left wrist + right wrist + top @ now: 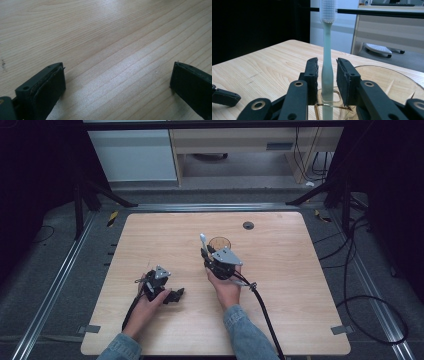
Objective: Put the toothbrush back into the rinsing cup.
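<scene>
A pale green toothbrush (327,50) with white bristles stands upright, its handle passing through a square slot on the rim of an amber glass cup (387,82). My right gripper (327,62) brackets the handle, one jaw on each side with a thin gap showing, so it is open. From the high view the toothbrush (202,240) rises just left of the cup (219,242), with the right gripper (206,254) behind it. My left gripper (175,296) rests low at the table's front left. Its jaws stand wide open (117,72) over bare wood.
The wooden table (280,270) has a small round grommet (248,225) near its far edge. A cable (265,315) trails from the right gripper toward the front. One jaw of the left gripper (224,97) lies at the lower left of the right gripper view.
</scene>
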Motion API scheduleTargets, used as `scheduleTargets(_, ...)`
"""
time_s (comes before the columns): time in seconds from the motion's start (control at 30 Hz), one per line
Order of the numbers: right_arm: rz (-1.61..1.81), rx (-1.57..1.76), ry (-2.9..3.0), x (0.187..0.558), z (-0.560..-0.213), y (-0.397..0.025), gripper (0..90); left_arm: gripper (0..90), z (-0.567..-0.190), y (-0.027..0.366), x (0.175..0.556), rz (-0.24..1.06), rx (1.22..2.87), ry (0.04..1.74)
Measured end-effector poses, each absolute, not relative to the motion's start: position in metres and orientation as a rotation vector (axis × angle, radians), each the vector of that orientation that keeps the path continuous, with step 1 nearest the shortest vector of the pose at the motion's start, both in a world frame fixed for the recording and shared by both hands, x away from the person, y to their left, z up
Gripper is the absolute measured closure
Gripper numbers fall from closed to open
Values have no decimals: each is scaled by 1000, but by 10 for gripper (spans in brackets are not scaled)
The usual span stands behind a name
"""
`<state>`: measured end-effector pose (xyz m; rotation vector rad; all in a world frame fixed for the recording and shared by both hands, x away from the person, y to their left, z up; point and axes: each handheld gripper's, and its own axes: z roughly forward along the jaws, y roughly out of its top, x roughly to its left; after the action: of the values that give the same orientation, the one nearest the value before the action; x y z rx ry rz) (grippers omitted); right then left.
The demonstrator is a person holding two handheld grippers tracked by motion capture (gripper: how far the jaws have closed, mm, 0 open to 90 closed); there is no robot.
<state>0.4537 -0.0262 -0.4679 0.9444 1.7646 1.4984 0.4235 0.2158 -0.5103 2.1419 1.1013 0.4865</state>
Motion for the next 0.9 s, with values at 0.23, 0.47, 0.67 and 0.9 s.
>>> scheduleTargets(0.23, 1480, 925, 1769, 451, -463, -26, 670, 0, -510, 216, 423, 486, 2142, 1101)
scheduleTargets(0.47, 1470, 908, 1781, 449, -456, -28, 632, 0, -510, 216, 423, 486, 2142, 1101)
scheduleTargets(0.67, 1442, 912, 1810, 447, -451, -30, 556, 0, -510, 216, 423, 486, 2142, 1101)
scheduleTargets(0.9, 1394, 922, 1849, 446, -447, -33, 462, 0, -510, 216, 423, 486, 2144, 1101)
